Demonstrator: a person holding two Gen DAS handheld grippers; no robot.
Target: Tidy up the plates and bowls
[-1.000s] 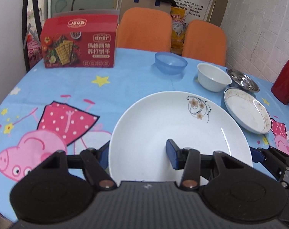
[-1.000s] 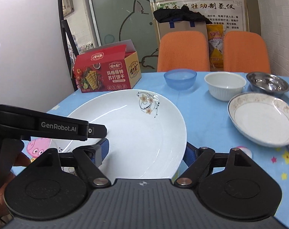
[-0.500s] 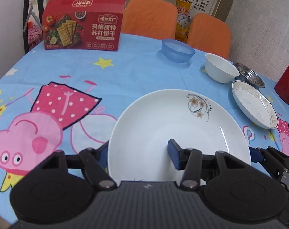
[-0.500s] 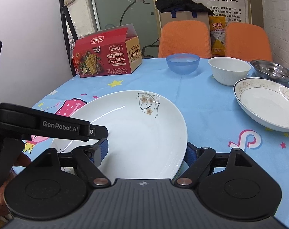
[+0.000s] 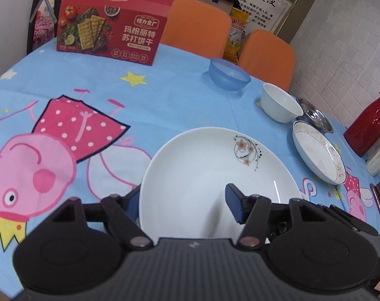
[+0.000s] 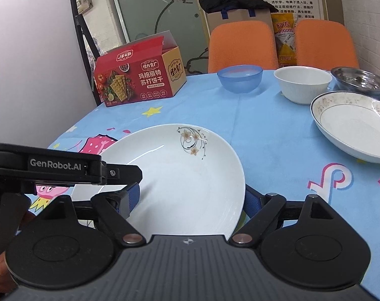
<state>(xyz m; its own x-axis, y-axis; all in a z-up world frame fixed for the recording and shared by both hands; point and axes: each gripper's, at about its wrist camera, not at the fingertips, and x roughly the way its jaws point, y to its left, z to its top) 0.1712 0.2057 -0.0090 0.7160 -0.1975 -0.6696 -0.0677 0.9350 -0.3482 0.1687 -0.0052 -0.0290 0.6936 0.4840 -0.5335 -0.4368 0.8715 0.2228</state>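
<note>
A large white plate with a flower print [image 5: 215, 175] [image 6: 174, 175] is held low over the blue cartoon tablecloth. My left gripper [image 5: 183, 205] is shut on its near left rim, one finger over the plate, one under it. My right gripper [image 6: 192, 198] is shut on its near right rim, one finger each side. A rimmed white dish [image 5: 317, 155] [image 6: 353, 123], a white bowl [image 5: 280, 105] [image 6: 302, 82], a blue bowl [image 5: 227, 75] [image 6: 240, 77] and a steel bowl [image 5: 315, 118] [image 6: 360, 80] stand at the far right.
A red cracker box [image 5: 112, 25] [image 6: 137, 75] stands at the far left of the table. A red thermos [image 5: 368, 128] and a small white box [image 5: 378, 158] are at the right edge. Two orange chairs [image 6: 242, 45] stand behind the table.
Both grippers have carried the plate forward and lower over the table. The far bowls and the cracker box look closer. The grip on the plate is unchanged.
</note>
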